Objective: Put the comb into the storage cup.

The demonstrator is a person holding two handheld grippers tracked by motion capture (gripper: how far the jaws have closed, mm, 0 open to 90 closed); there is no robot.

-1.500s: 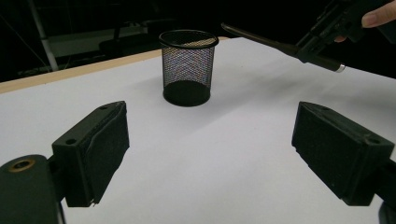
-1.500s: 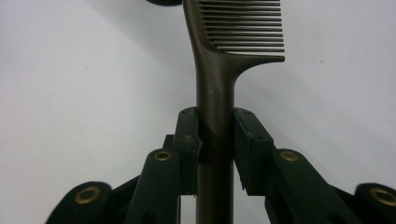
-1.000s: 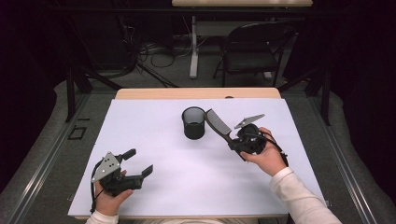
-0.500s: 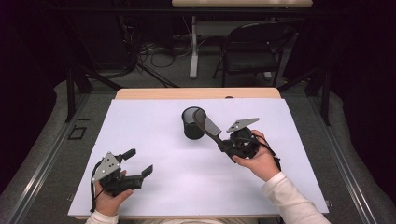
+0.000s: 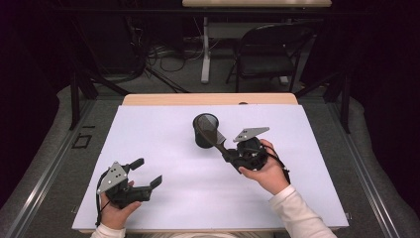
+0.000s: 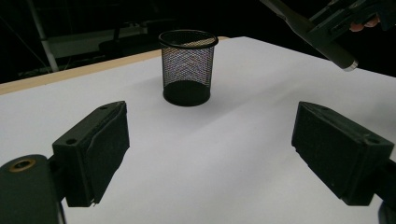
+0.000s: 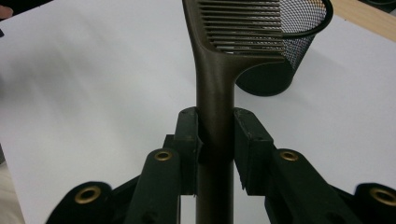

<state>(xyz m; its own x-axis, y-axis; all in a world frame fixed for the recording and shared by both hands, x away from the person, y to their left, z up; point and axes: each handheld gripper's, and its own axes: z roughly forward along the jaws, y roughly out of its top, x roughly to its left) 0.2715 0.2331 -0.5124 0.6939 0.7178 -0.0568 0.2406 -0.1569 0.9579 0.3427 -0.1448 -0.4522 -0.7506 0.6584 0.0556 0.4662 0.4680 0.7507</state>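
A black mesh cup [image 5: 203,136] stands upright near the middle of the white table [image 5: 163,134]. My right gripper [image 5: 229,154], just right of the cup, is shut on the handle of a dark brown comb [image 5: 216,137]. The comb's toothed end points up and left over the cup's rim. In the right gripper view both pads [image 7: 189,135] press on the comb [image 7: 215,84], with the cup [image 7: 280,65] just behind its teeth. My left gripper [image 5: 147,171] rests at the front left, open, with nothing between its fingers. The left gripper view has the cup [image 6: 187,70] ahead between the wide jaws.
The table's wooden far edge [image 5: 208,99] lies just behind the cup. A black chair [image 5: 267,54] and cables on the floor are beyond it. White table surface spreads between the two hands and left of the cup.
My right hand has carried the comb leftward, from right of the cup until its toothed end overlaps the cup's rim. The left gripper and the cup have stayed put.
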